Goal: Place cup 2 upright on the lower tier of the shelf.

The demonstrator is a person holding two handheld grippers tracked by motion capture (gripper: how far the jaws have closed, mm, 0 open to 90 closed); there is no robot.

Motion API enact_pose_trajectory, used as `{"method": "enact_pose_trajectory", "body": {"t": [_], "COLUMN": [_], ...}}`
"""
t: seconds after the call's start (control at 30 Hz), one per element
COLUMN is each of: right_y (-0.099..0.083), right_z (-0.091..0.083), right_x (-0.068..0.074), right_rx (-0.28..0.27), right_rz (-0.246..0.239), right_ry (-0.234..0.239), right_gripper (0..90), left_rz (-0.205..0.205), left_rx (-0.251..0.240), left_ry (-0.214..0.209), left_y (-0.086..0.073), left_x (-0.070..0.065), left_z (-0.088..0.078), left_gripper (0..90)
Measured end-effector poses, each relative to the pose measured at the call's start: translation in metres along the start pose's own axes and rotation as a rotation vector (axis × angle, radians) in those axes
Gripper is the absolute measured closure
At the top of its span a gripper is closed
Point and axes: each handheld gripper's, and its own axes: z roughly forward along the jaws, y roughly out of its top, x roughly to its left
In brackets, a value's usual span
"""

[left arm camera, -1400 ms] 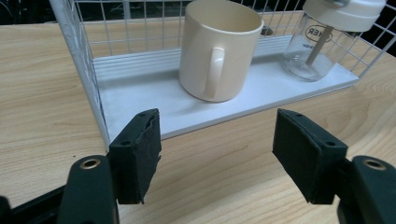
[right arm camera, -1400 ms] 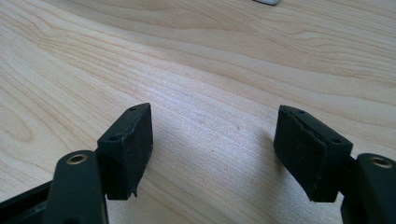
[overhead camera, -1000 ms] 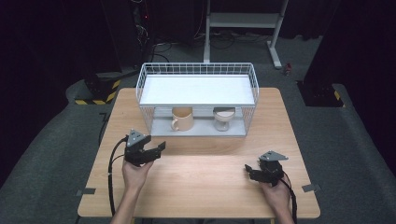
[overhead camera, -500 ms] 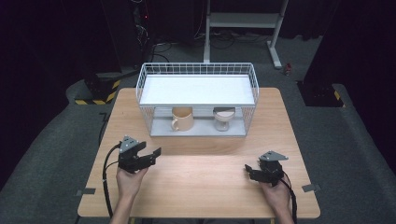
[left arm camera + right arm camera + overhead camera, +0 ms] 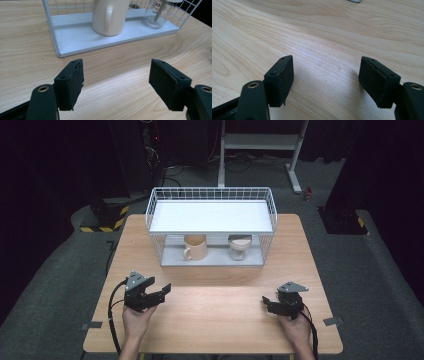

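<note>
My left tongs (image 5: pixel 116 82) stand spread wide with nothing between the pads, low over the bare table (image 5: pixel 215 320). My right tongs (image 5: pixel 325 80) are spread just as wide over plain wood, also holding nothing. Ahead of the left tongs, a little to their left, is the open front of the wire rack (image 5: pixel 210 190). On its lower shelf stands the cream mug (image 5: pixel 110 17), upright, with its handle turned toward me. I judge it to be glazed ceramic: stiff, fairly heavy for its size, smooth enough to slip, and likely to chip if knocked against the wires. The handle looks the surest place to take it, pinched across its flat sides. The body seems too broad for this spread, and the upper shelf sits close over the rim. Farther right on the same shelf, apart from the mug, is a clear glass jar (image 5: pixel 156 15), which looks lighter, more fragile and just as slick.
</note>
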Motion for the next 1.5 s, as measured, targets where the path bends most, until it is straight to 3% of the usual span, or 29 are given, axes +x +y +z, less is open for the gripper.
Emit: {"method": "enact_pose_trajectory", "body": {"t": [0.87, 1.5], "right_y": [0.000, 0.000], "right_z": [0.000, 0.000], "right_x": [0.000, 0.000], "right_rx": [0.000, 0.001], "right_rz": [0.001, 0.004], "right_ry": [0.000, -0.001], "right_gripper": [28.6, 28.6], "left_rz": [-0.008, 0.010], "left_rx": [0.009, 0.098], "left_ry": [0.014, 0.090], "left_y": [-0.029, -0.054], "left_x": [-0.004, 0.002], "left_z": [-0.010, 0.013], "left_gripper": [25.7, 25.3]}}
